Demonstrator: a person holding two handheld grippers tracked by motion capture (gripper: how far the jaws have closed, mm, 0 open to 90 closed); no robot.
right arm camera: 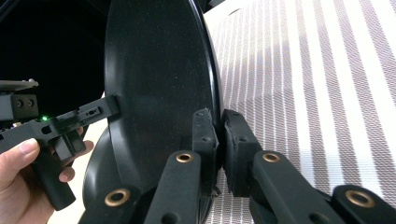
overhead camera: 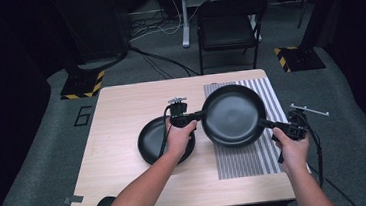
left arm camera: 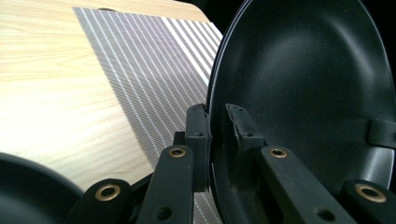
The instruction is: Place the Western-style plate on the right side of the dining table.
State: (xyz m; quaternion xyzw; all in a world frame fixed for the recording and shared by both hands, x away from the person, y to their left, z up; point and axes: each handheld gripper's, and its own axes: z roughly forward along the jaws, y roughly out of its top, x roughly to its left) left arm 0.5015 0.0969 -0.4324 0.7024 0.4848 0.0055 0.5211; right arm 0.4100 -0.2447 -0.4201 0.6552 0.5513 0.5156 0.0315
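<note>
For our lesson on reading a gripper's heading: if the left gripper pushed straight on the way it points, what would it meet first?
The large black plate itself: the left gripper is already clamped on its rim, so its line runs across the plate towards the right gripper.

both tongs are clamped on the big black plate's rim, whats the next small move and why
Probably lower it level onto the striped mat. The large black plate hangs above the mat, pinched at opposite rims by the left tongs and the right tongs, both shut on it. The smaller black plate already lies on the bare table to its left, so the mat looks like the free spot.
</note>
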